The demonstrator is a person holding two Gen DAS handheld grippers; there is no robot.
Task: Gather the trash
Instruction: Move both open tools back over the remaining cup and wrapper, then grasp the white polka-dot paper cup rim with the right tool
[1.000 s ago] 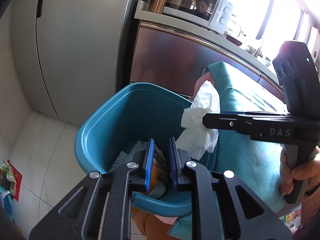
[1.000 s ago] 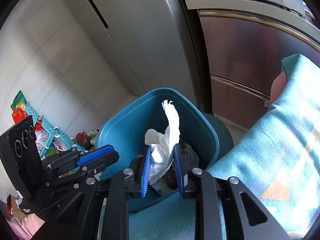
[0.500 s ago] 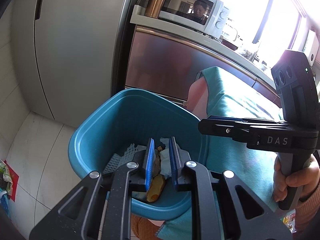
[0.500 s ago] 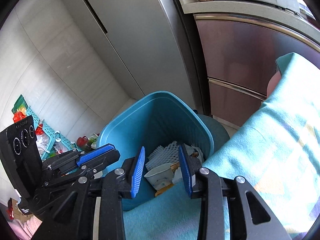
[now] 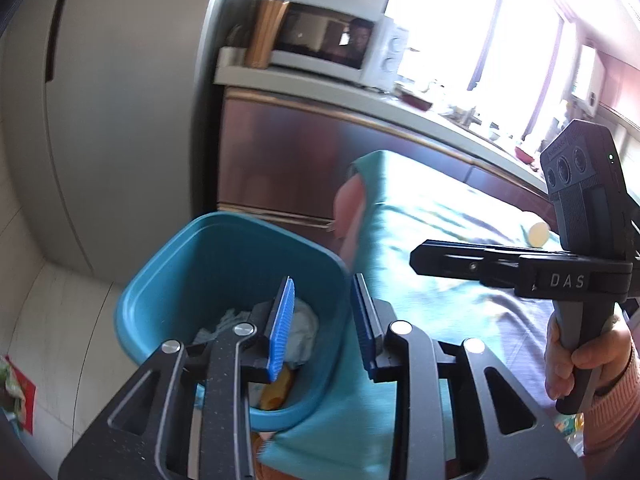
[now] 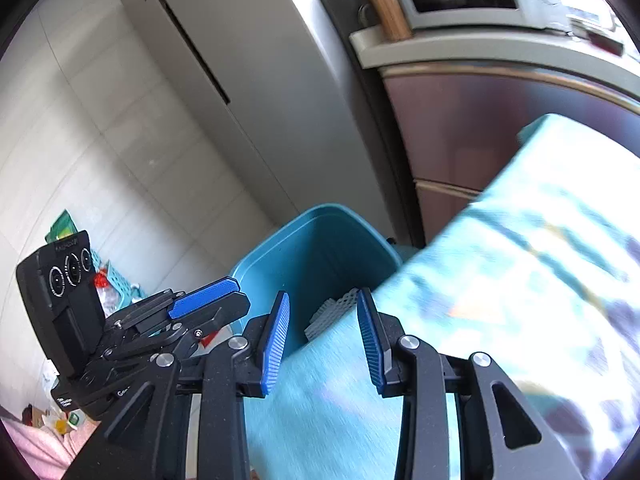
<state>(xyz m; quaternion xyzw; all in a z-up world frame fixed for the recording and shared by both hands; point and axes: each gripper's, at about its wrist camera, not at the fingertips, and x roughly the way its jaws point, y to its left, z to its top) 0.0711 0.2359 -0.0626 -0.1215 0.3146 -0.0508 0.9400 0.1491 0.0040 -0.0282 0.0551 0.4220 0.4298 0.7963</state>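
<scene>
Your left gripper (image 5: pixel 322 322) hangs over the near right corner of the teal waste bin (image 5: pixel 168 276). Its jaws have just been opening and nothing sits between the blue pads; it is released. Inside the bin, below that gripper, lie the crumpled white tissue (image 5: pixel 302 330), a grey mesh sleeve (image 6: pixel 334 310) (foam netting, by its look) against the far side, and a yellow-orange scrap (image 5: pixel 276 394) at the near wall. The trash is in the bin and neither tool touches it.

Your right gripper (image 6: pixel 322 338) stands just right of the bin, over the edge of the teal tablecloth (image 6: pixel 500 280) that hangs beside the bin's rim. Its jaws have also been opening and stand apart with only cloth and bin visible through the gap; it holds nothing. In the left wrist view your right hand (image 5: pixel 580 354) grips that tool's handle, well right of the bin.

Behind the bin stands a grey refrigerator (image 5: pixel 120 100); to the right of it, behind the bin's far corner, a steel-fronted cabinet (image 5: pixel 288 156) carries a white microwave (image 5: pixel 332 44). Both views are motion-blurred.
</scene>
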